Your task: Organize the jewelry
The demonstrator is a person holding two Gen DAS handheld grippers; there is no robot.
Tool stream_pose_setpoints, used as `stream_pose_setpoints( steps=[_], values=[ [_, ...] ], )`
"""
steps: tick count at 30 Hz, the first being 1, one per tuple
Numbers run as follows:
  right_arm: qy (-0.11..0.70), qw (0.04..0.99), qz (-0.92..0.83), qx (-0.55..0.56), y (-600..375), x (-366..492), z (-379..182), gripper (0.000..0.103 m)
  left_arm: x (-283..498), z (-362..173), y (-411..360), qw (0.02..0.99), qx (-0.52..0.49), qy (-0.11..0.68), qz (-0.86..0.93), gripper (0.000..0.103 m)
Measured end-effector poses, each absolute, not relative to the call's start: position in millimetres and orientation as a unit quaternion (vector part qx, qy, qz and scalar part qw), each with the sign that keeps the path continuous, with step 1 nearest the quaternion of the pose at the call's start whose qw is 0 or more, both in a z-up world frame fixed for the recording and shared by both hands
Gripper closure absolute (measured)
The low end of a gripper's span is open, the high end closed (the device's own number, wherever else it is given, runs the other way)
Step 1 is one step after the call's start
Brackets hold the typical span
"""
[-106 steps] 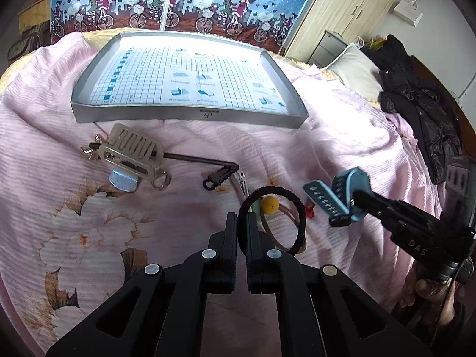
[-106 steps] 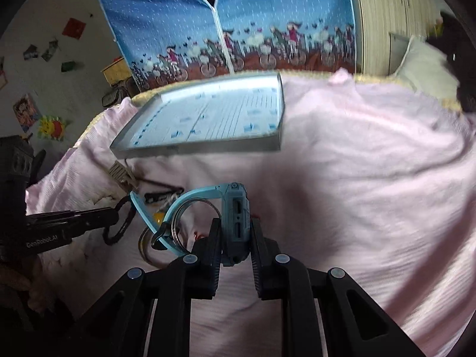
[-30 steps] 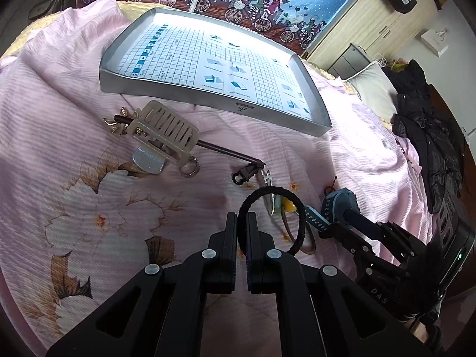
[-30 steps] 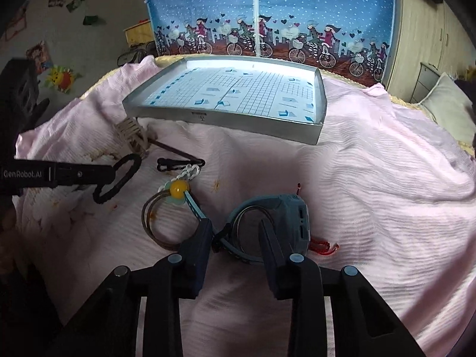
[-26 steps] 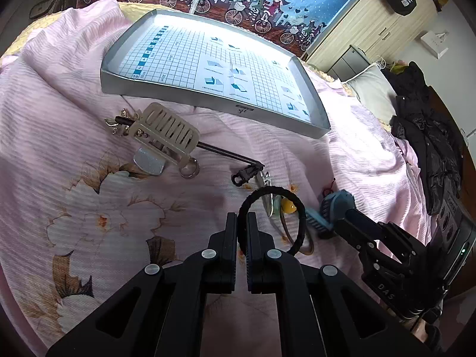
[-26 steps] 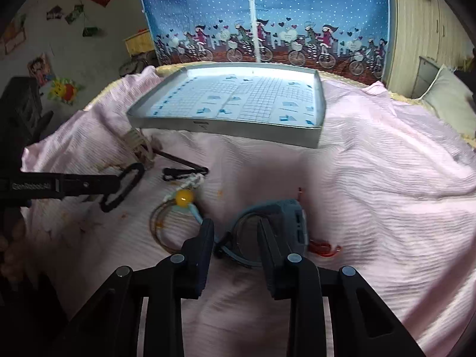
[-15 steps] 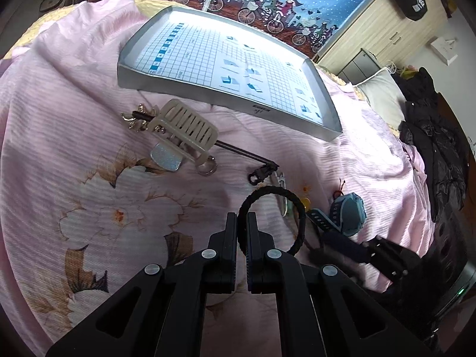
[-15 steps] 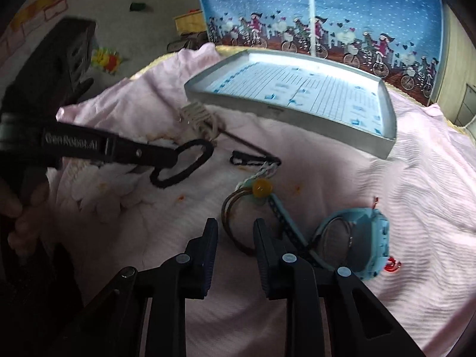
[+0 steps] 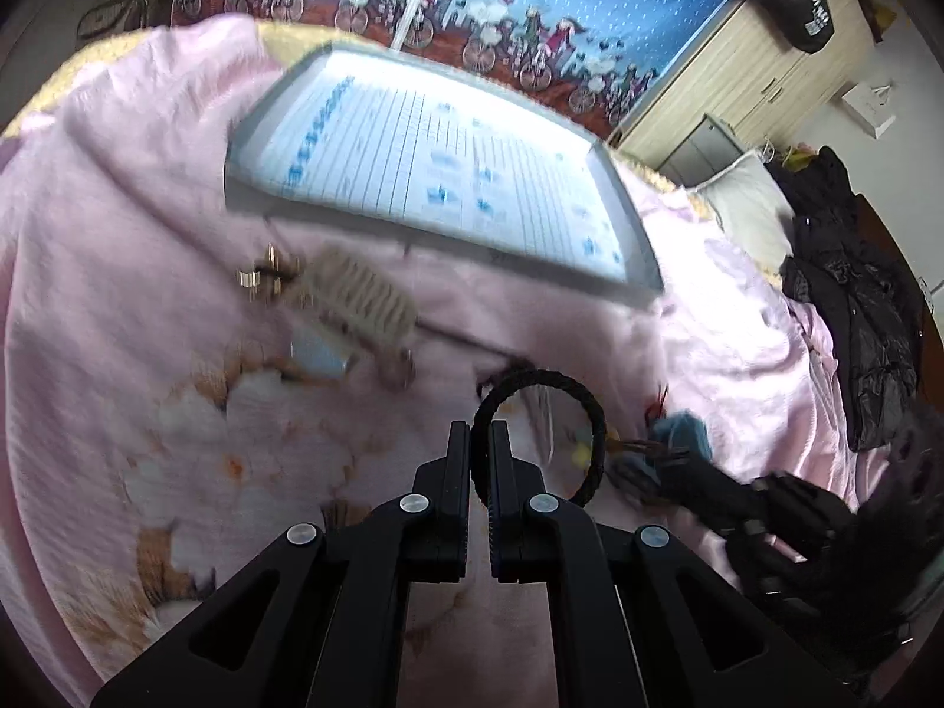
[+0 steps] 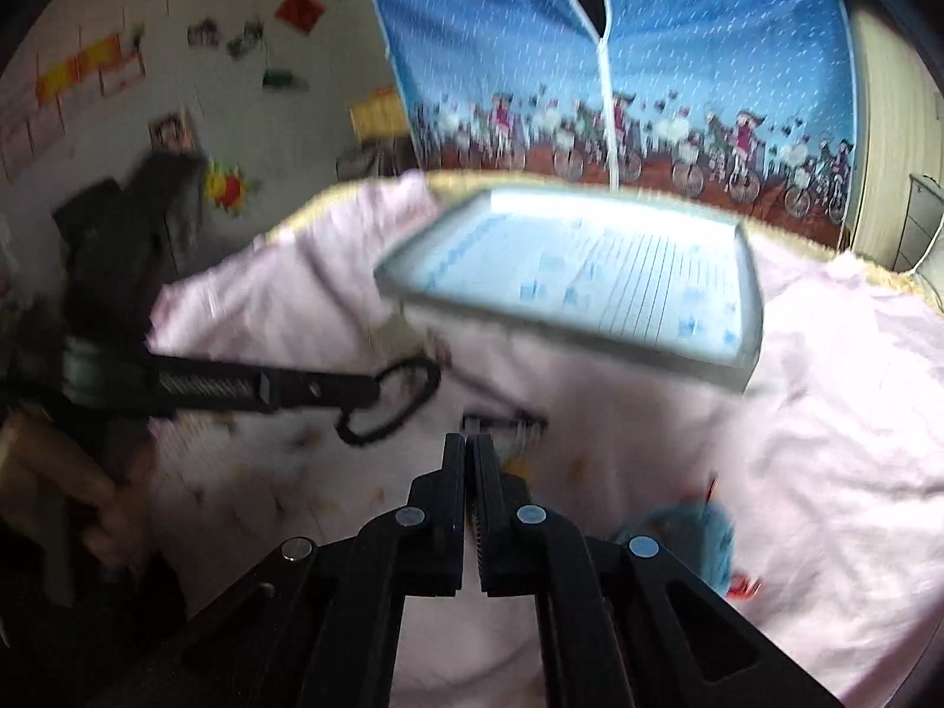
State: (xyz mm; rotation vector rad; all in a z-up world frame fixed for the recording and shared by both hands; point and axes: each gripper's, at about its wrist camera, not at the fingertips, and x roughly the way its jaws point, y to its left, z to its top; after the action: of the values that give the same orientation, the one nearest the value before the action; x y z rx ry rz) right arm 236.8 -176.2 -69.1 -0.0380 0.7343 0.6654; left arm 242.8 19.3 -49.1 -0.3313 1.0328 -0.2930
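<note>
On a pink bed (image 9: 147,271), the left gripper (image 9: 481,433) pinches a black hair tie (image 9: 540,430); the right gripper (image 10: 469,448) is clenched, apparently empty. Comb (image 9: 360,301) and blue watch (image 10: 696,537) lie loose; the tray (image 9: 436,165) is empty, so sorting has barely begun.

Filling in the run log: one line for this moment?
left gripper: shut on black braided hair tie | right gripper: shut, empty | grey rectangular tray: empty

Daylit, motion-blurred, fisheye-warped edges
</note>
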Motion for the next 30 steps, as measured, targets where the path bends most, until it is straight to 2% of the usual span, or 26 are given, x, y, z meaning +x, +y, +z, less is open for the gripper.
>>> stream_pose_setpoints(
  steps=[5,11,17,25,26,28,30],
  values=[
    [0.317,0.892,0.321,0.012,-183,265,-46,0.100,272,-34,21,0.877,-0.131,0.447,-0.119,0.100],
    [0.289,0.909,0.300,0.021,-183,312,-33,0.100,326,-41,36,0.883,-0.167,0.428,-0.093,0.100],
    [0.298,0.914,0.273,0.025,-183,360,-50,0.100,370,-62,41,0.883,-0.165,0.432,-0.078,0.100],
    [0.341,0.907,0.244,0.041,-198,383,-83,0.099,384,-88,39,0.869,-0.132,0.473,-0.068,0.099],
    [0.343,0.907,0.241,0.041,-199,384,-85,0.099,384,-89,37,0.869,-0.125,0.475,-0.067,0.098],
    [0.347,0.906,0.239,0.045,-203,383,-85,0.098,381,-88,35,0.870,-0.121,0.474,-0.067,0.089],
    [0.345,0.908,0.233,0.046,-207,378,-82,0.087,377,-84,35,0.873,-0.127,0.465,-0.069,0.063]
  ],
)
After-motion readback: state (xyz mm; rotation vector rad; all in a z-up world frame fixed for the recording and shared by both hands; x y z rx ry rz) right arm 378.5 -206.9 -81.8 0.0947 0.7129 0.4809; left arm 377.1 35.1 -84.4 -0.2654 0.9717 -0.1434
